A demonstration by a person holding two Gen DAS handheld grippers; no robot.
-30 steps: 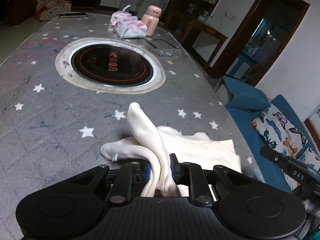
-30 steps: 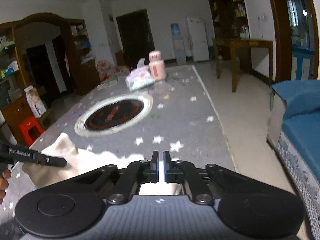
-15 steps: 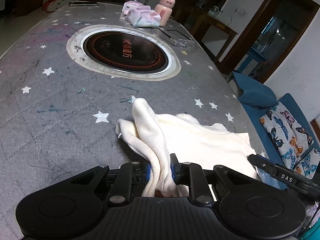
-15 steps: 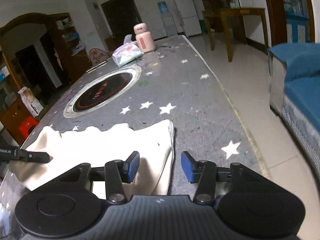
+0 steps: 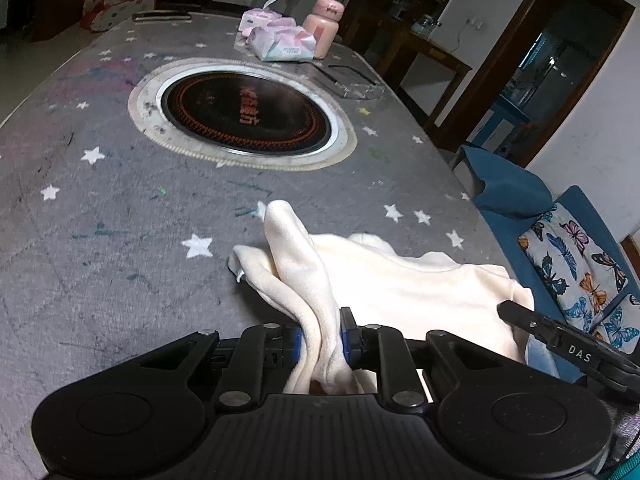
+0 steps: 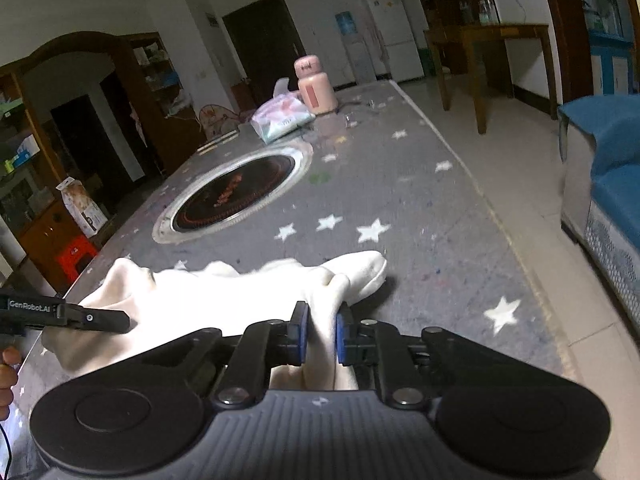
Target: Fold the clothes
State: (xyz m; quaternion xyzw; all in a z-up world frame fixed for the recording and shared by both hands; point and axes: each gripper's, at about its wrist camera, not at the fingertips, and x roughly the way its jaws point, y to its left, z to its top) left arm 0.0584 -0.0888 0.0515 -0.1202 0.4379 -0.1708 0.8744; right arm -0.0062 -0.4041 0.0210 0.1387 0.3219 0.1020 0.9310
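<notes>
The cream garment (image 5: 404, 288) lies on the near end of the grey star-printed table (image 5: 120, 216), its nearest edge hidden behind both tool bodies. The left gripper (image 5: 320, 340) is clamped on a bunched fold that rises between its blue pads; the right gripper (image 6: 322, 336) pinches another fold at the cloth's opposite side. The right wrist view is blurred. Each tool shows in the other's view only as a cut-off black finger, one printed "DAS", the other "GenRobot.AI". Red characters on the round black hotplate (image 5: 244, 116) are unreadable. Tissue packs (image 5: 280, 40) and a pink bottle (image 5: 322, 28) stand at the far end.
</notes>
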